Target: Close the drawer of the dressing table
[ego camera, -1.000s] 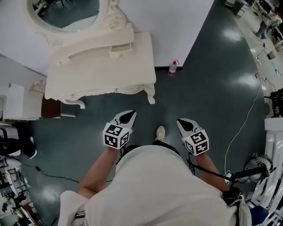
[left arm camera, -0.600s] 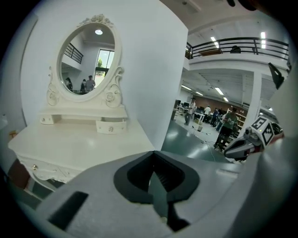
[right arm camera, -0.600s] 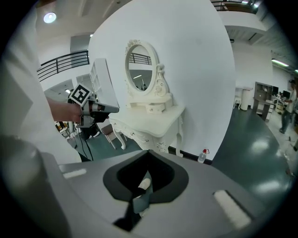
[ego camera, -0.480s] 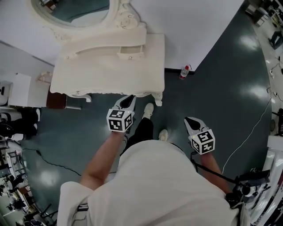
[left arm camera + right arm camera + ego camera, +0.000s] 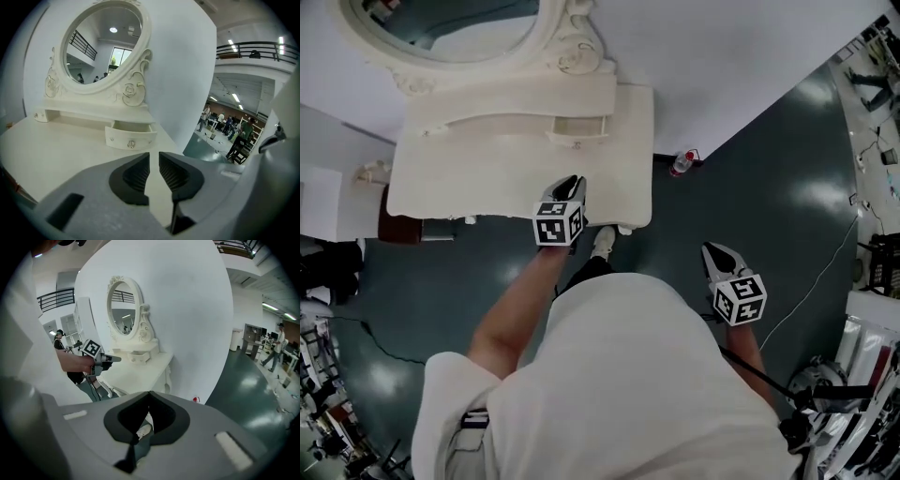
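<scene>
Over the dressing table (image 5: 469, 178), the left gripper (image 5: 154, 161), jaws just parting and empty, faced the open drawer (image 5: 130, 139), well ahead; right gripper (image 5: 149, 393) closed; mirror (image 5: 459, 23) partly cut off.

support: cream dressing table (image 5: 469, 178) against white wall (image 5: 722, 56) | on top: oval mirror (image 5: 459, 28) in carved frame at back, small drawer (image 5: 579, 127) below it, pulled out | floor (image 5: 750, 187): dark green, glossy | on floor: small bottle (image 5: 681, 163) by wall, just right of table; thin cable (image 5: 825, 272) at right; shoe (image 5: 602, 242) at table's front edge
</scene>
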The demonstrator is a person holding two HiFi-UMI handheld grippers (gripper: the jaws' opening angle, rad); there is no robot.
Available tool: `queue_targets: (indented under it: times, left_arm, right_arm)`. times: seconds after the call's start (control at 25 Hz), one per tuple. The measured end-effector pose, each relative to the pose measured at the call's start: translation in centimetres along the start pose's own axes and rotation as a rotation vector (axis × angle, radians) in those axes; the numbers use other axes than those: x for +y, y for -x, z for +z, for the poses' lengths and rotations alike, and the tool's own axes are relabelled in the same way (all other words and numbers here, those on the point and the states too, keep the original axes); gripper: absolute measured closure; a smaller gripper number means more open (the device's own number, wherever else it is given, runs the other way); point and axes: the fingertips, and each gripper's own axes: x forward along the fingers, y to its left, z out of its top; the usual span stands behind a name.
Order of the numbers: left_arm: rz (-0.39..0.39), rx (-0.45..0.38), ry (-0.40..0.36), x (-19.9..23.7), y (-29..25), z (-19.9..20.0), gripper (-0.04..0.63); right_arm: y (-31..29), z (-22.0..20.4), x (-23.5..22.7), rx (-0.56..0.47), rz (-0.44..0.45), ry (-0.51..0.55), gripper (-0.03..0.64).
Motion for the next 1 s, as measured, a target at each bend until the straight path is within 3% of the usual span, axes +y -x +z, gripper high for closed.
queue_targets:
  times: [0.48, 1.0]
  left_arm:
    - [0.027, 0.065, 0.112, 6.5, -8.5, 0.4, 0.476]
    - [-0.019, 0.101, 0.138, 7.9, -11.8, 1.1, 0.473]
  right_arm:
    - [-4.6, 2.9, -0.7, 0.081, -0.049, -0.046, 0.615]
    - [-6.9, 4.4, -1.4, 0.096, -0.081, -0.082, 0.615]
